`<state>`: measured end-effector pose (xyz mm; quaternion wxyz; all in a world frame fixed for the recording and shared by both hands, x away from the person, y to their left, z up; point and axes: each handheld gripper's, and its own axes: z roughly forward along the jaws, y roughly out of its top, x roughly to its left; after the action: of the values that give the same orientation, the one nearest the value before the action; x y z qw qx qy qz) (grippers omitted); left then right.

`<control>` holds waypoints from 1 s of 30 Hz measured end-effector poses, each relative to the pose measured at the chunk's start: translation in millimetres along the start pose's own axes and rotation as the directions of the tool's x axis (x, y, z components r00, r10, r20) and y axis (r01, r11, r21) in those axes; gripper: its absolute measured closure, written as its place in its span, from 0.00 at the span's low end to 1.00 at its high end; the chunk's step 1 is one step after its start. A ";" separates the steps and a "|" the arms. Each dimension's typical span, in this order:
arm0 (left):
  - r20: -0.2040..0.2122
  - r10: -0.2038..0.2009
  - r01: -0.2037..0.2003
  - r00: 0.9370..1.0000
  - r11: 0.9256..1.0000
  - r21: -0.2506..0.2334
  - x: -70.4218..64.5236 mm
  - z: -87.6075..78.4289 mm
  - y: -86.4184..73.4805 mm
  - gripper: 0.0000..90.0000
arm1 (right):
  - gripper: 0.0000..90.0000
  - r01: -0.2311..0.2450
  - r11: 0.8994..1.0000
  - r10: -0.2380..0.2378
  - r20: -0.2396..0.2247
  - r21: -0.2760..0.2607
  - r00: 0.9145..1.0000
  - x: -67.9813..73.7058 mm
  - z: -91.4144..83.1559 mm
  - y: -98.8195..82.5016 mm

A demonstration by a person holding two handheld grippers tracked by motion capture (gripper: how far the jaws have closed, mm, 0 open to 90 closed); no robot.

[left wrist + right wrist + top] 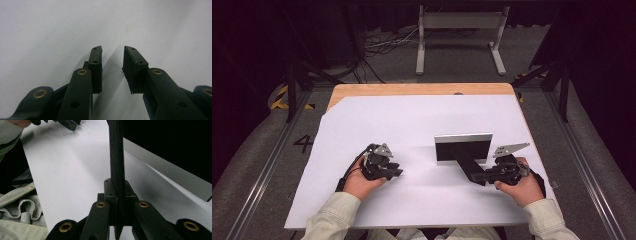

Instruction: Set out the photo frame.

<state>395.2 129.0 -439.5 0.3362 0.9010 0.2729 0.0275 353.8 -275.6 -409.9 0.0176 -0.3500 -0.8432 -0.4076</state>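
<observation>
We wear pale beige sleeves (337, 212); our black tongs (113, 68) carry brass rivets (82, 72), grey three-cornered plates (510, 149).

Dim room with dark edges, evenly lit white sheet (377, 120), soft shadows, close tongs slightly blurred

Black flat panel (462, 151) with silver top edge, upright on table.

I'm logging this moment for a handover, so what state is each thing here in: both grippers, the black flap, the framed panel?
Left gripper: open, nothing between its jaws, low over the white sheet.
Right gripper: shut on the thin black felt-like flap, gripped edge-on.
Black rectangular panel with a silver frame: standing upright on the sheet; the flap runs from it to the right gripper.
White sheet: lying flat on the wooden table.
</observation>
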 end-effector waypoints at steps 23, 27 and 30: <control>0.007 0.014 -0.014 1.000 1.000 -0.005 -0.2 2.6 6.4 0.77 | 0.92 0.100 0.988 -0.111 0.093 0.118 0.989 9.1 14.0 -12.6; 0.009 0.014 -0.014 1.000 1.000 -0.007 -0.3 3.1 6.9 0.77 | 0.92 0.106 0.984 -0.121 0.102 0.145 0.987 9.7 17.1 -14.0; 0.013 0.013 -0.013 1.000 1.000 -0.009 0.1 3.4 6.9 0.77 | 0.91 0.111 0.983 -0.127 0.108 0.145 0.986 9.6 17.4 -14.1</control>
<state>399.3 122.7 -437.9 0.3419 0.9013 0.2648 0.0249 342.5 -263.8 -428.0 -0.0320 -0.3200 -0.8885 -0.3274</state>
